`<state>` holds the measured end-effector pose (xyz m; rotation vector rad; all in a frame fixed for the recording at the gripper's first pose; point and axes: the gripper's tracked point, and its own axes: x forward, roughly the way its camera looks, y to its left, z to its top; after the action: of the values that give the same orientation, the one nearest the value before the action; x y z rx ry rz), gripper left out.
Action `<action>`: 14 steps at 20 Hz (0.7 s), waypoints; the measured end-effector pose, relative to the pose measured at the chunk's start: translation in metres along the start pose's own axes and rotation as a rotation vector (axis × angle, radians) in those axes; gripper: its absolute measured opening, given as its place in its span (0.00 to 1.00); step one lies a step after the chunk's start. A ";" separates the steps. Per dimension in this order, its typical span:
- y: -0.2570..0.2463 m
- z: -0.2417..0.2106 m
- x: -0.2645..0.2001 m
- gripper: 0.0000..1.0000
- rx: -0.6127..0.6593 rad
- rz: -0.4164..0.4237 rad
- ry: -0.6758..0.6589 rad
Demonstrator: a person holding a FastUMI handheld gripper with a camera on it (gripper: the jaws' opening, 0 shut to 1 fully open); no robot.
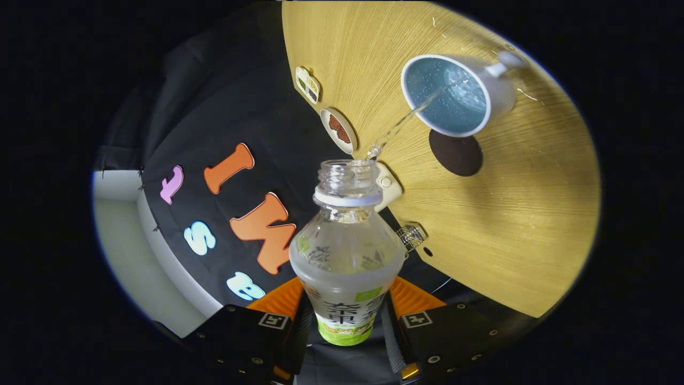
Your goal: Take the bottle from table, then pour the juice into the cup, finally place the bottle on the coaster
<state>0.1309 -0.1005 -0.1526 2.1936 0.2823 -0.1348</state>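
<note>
Between the fingers, clamped low on the label — bottle, uncapped, tipped toward one o'clock. Streaming clear liquid into the cup, coaster just beside it. Gripper pinching both sides. Probably lightening, thin-walled, slick — best squeezed gently, low.

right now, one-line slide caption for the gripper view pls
Gripper shut on tilted, uncapped bottle, pouring a clear stream into the white cup beside the dark round coaster on the wooden table.
</note>
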 end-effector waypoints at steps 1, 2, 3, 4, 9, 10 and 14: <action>0.000 0.003 0.000 0.62 0.004 -0.003 -0.005; 0.000 0.005 0.000 0.61 0.005 -0.001 -0.009; 0.002 0.006 -0.002 0.62 0.006 0.001 -0.013; 0.005 0.008 -0.003 0.62 0.008 0.006 -0.017; 0.011 0.012 -0.003 0.62 0.031 0.009 -0.027; 0.010 0.012 -0.003 0.62 0.036 0.008 -0.028; 0.011 0.012 -0.003 0.62 0.066 0.004 -0.024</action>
<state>0.1305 -0.1174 -0.1502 2.2558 0.2632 -0.1707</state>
